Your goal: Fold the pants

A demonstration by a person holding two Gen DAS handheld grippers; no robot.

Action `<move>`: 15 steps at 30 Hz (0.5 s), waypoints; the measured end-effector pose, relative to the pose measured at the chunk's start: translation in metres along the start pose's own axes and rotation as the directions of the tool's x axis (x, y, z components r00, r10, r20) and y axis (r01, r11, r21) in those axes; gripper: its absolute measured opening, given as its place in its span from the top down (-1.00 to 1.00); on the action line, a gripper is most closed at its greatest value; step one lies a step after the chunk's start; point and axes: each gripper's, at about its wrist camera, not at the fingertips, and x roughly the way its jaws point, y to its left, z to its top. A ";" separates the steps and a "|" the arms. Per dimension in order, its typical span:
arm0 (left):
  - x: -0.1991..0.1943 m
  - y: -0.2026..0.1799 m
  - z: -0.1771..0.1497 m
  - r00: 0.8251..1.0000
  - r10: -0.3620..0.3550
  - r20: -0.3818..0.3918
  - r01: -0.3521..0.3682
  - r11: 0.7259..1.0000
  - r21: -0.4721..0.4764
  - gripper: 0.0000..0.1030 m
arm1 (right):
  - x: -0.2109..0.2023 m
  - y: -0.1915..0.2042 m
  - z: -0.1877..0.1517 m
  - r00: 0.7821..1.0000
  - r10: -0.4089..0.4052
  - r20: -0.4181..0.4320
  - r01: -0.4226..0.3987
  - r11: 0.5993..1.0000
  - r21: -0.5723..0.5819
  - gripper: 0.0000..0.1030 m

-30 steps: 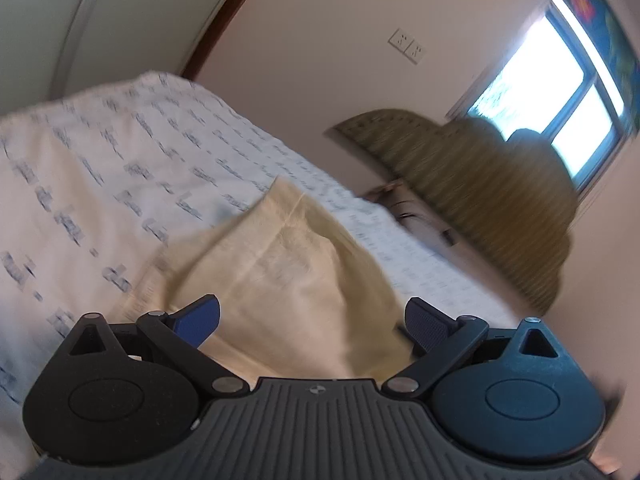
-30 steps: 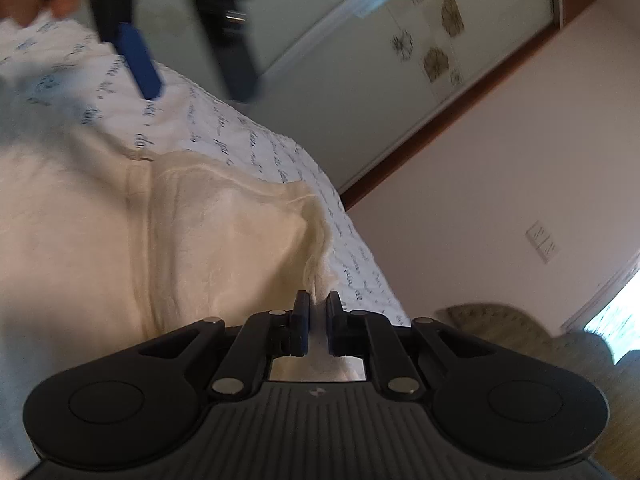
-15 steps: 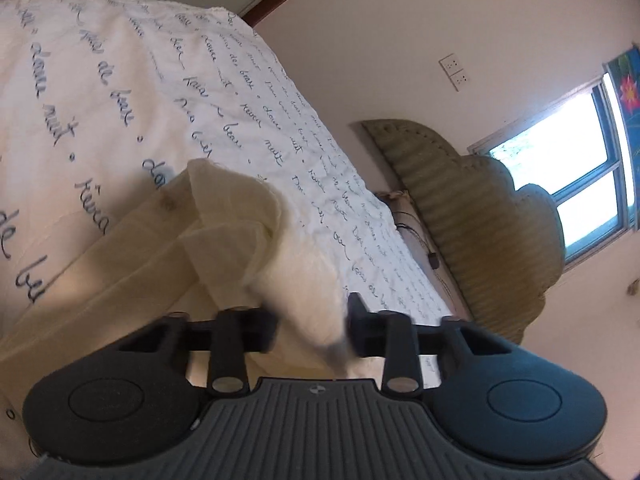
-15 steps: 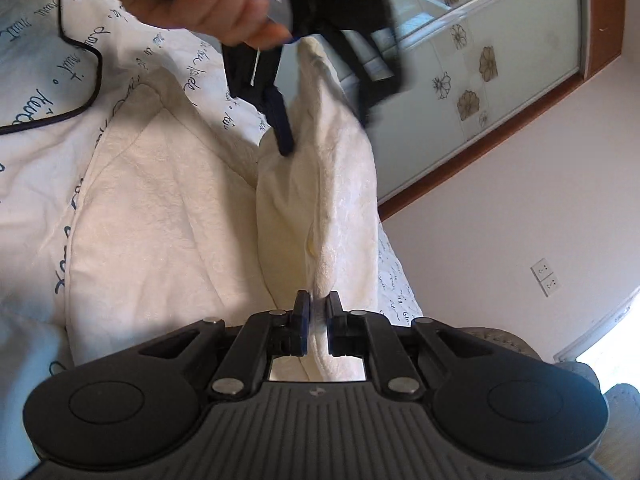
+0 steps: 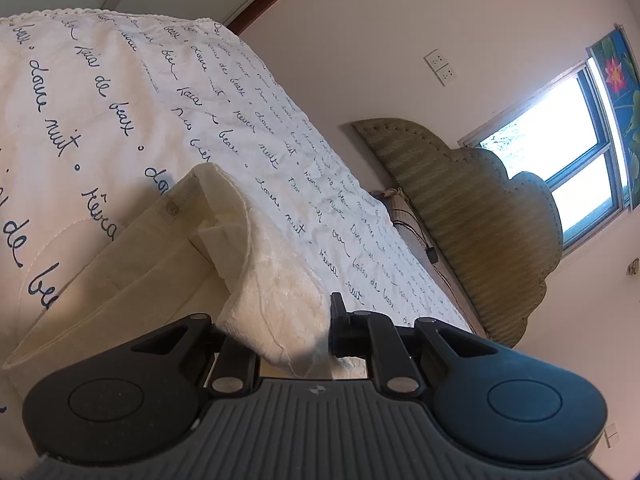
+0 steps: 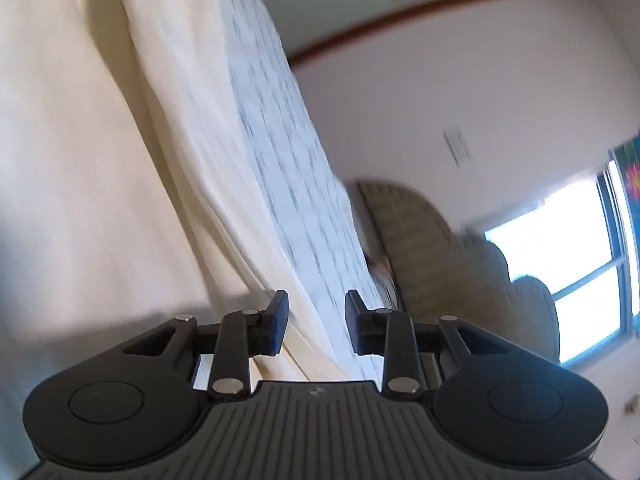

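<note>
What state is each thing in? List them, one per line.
left gripper: shut on a bunched fold of the cream pants.
right gripper: open, fingers apart, holding nothing.
cream pants: partly folded, one end lifted off the bedspread.
bedspread: spread flat, lightly wrinkled.
window: bright daylight; open or closed unclear.

A bed [image 5: 100,92] under a white cover with dark script lettering meets a scalloped olive headboard [image 5: 480,208]. The wall [image 5: 360,40] is pale pink with a double socket [image 5: 440,67]. A bright window [image 5: 560,168] sits beside a floral curtain [image 5: 618,76]
</note>
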 end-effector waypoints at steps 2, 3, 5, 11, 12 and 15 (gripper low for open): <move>0.000 0.000 -0.001 1.000 0.007 -0.001 -0.007 1.000 0.012 0.69 | 0.018 -0.001 -0.012 0.998 0.003 -0.066 -0.005 0.999 -0.031 0.42; 0.000 -0.001 -0.001 1.000 0.010 -0.001 -0.010 1.000 0.016 0.68 | 0.024 0.000 -0.014 0.997 0.004 -0.076 -0.007 0.999 -0.046 0.42; 0.002 -0.002 -0.001 1.000 0.018 -0.004 -0.018 1.000 0.025 0.68 | 0.033 0.003 -0.013 0.997 0.020 -0.074 -0.025 0.997 -0.074 0.42; 0.005 -0.006 -0.002 1.000 0.024 0.000 -0.024 0.997 0.077 0.68 | 0.045 0.023 -0.017 0.994 0.091 -0.057 -0.106 0.921 -0.376 0.62; 0.005 -0.005 -0.001 1.000 0.020 0.004 -0.020 0.996 0.083 0.68 | 0.045 0.023 -0.015 0.990 0.121 -0.075 -0.141 0.909 -0.393 0.79; 0.003 -0.004 0.000 1.000 0.021 0.020 -0.023 0.995 0.099 0.69 | 0.040 0.029 -0.022 0.983 0.138 -0.121 -0.178 0.883 -0.435 0.94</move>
